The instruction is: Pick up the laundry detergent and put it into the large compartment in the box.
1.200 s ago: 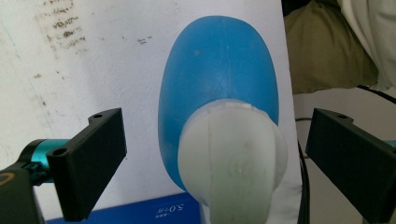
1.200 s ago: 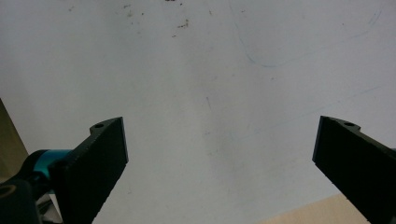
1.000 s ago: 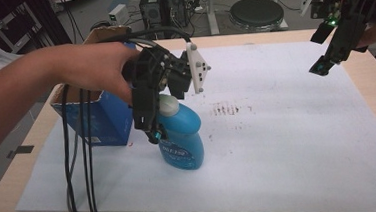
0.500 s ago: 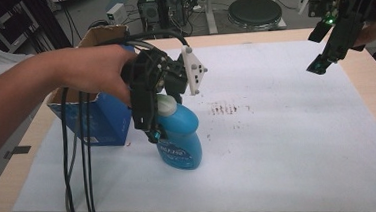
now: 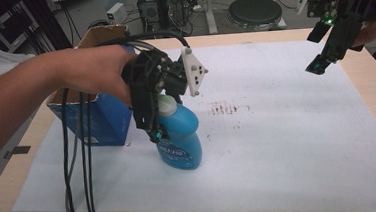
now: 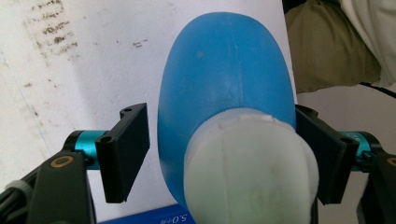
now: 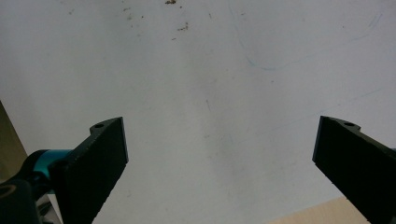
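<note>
At table's left-centre: blue detergent bottle [image 5: 179, 136] stands upright on the white sheet [image 5: 279, 144], just right of the blue cardboard box [image 5: 97, 120], touching it or very nearly (the gap is hidden by the gripper).
Bottle's long axis: vertical, base on the sheet, white cap [image 5: 167, 103] on top; in the left gripper view the cap [image 6: 250, 170] bulges toward the camera and the blue body [image 6: 224, 79] runs away toward 12 o'clock.
Bottle relative to the jaws: dead between them, at the neck; the left gripper [image 5: 156, 100] comes down on it from above.
Left jaws: apart, straddling the neck. The pad at 3 o'clock of the cap sits against or just beside it, the pad at 9 o'clock stands off with white sheet showing through the gap (so not clamped).
What the coming move turns on, as I judge it: the bottle sits off-centre toward the 3 o'clock pad, so closing would push the neck sideways unless the gripper shifts first.
Nearer hand: the left hand [image 5: 91, 72], already over the bottle.
Right gripper [image 5: 323, 59]: held up at 2 o'clock from the bottle, well apart, near the table's far right edge; its jaws gape wide over bare sheet [image 7: 210, 93], holding nothing.
Stain [image 5: 229, 108]: brownish smudges on the sheet at 2 o'clock, near the bottle.
</note>
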